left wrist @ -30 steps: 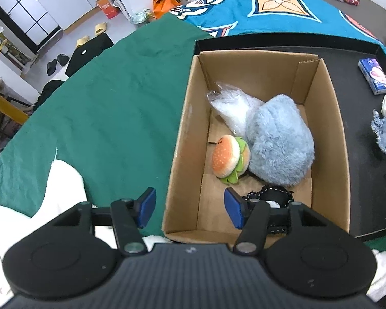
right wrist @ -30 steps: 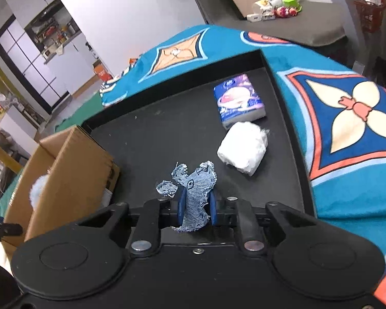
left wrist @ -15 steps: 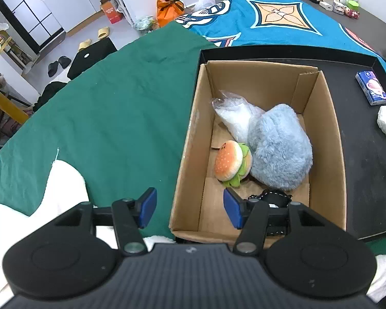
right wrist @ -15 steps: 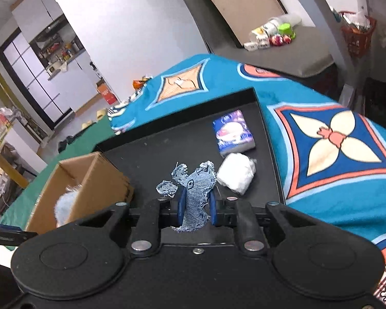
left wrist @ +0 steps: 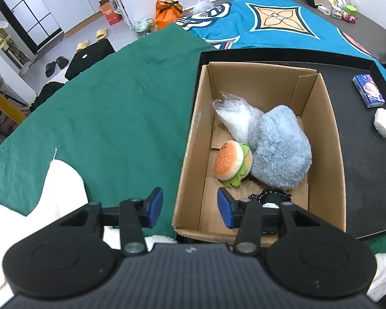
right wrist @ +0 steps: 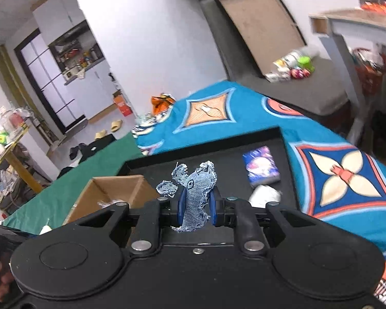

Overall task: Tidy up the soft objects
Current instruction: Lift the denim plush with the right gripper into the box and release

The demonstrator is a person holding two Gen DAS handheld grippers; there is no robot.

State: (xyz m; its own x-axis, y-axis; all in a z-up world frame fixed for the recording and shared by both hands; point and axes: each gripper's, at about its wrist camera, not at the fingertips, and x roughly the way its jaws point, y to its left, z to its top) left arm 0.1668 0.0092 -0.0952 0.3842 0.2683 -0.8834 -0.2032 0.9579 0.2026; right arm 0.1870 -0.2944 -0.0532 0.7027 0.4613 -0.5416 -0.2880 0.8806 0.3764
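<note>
Right gripper (right wrist: 196,207): your blue pads are clenched on a frayed denim scrap (right wrist: 196,193), held in the air above the black tray (right wrist: 226,152).
Left gripper (left wrist: 190,208): your jaws are closing with nothing gripped; the cardboard box (left wrist: 329,139) wall stands between them.
Box contents: burger plush (left wrist: 231,163), fluffy blue toy (left wrist: 280,152), clear bag (left wrist: 235,118), black band (left wrist: 270,195).
Tray: tissue pack (right wrist: 261,166) and white wad (right wrist: 265,195), beside each other.

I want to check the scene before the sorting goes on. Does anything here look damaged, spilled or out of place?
Nothing is spilled. The denim scrap in the right claw has frayed, ragged edges. In the box, the burger toy lies on its side against the blue plush. The tissue pack and white wad are outside the box, on the tray.
</note>
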